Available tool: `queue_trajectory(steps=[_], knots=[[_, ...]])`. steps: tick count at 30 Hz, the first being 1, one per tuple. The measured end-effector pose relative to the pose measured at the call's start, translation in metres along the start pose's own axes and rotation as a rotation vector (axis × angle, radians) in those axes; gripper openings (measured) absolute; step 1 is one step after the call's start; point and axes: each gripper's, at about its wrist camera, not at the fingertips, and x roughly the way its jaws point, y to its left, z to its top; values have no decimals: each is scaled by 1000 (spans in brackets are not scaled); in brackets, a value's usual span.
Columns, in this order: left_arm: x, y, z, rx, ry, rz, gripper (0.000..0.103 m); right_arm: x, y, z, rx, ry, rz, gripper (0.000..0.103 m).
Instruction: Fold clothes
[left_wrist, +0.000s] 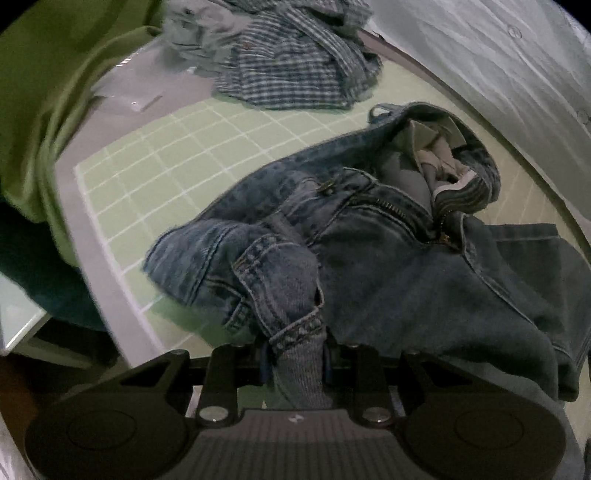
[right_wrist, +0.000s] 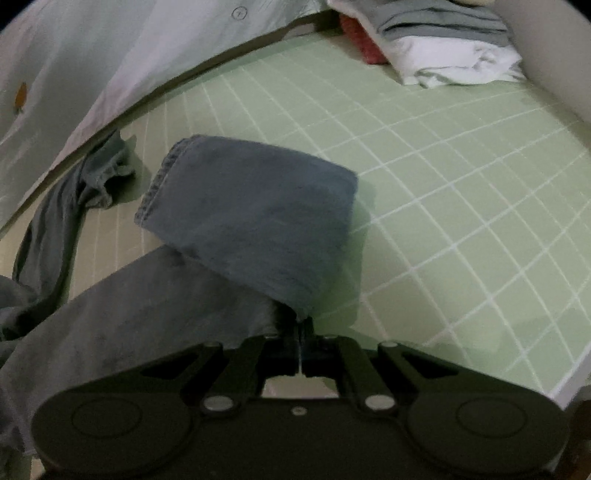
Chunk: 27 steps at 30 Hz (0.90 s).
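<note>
So the biggest thing here is the tabletop (left_wrist: 155, 173), covered by a pale green mat with a white grid, grey border round the edge. No actual containers anywhere, everything just lies loose on the mat.

The jeans (left_wrist: 388, 240) take up most of the left wrist view. They're bunched up with the waistband gaping, fly unzipped, pale pocket lining poking out of the top. The left gripper (left_wrist: 295, 354) has its fingers clamped on a thick fold of the waistband with a belt loop on it, so the fingers stay a bit apart around the denim.

The right wrist view shows the other end: a pant leg with the stitched hem (right_wrist: 159, 181) flopped over on itself. The right gripper (right_wrist: 300, 326) has its fingers pressed together on a thin edge of that leg.

Around it: a white sheet (right_wrist: 110, 62) with buttons along the far edge of the tabletop, a green cloth (left_wrist: 40, 110) draped over the left corner, and a crumpled plaid shirt (left_wrist: 295, 66) behind the jeans, a bit apart from them.

Only the right view shows the stack of folded clothes (right_wrist: 450, 48) in the far corner, white and grey with something red beside it, plus a limp grey garment (right_wrist: 66, 206) near the sheet.
</note>
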Motion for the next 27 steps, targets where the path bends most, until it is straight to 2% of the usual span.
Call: queue_trajectory(steps=[4, 8, 15, 18, 21, 25, 27], knots=[[18, -1, 32, -4, 19, -30, 28, 14, 29, 11, 20, -15, -34, 1], [51, -3, 85, 5, 25, -72, 28, 30, 81, 29, 1, -45, -43, 1], [99, -63, 163, 104, -34, -168, 27, 81, 184, 81, -101, -84, -62, 1], [97, -69, 181, 75, -48, -208, 24, 84, 211, 89, -169, -112, -87, 1], [77, -41, 171, 56, -80, -210, 23, 60, 210, 75, -261, -148, -124, 1], [47, 10, 141, 7, -117, -179, 23, 22, 166, 41, -238, -129, -164, 1], [36, 36, 118, -19, -116, -88, 23, 5, 134, 15, -241, -94, -201, 1]])
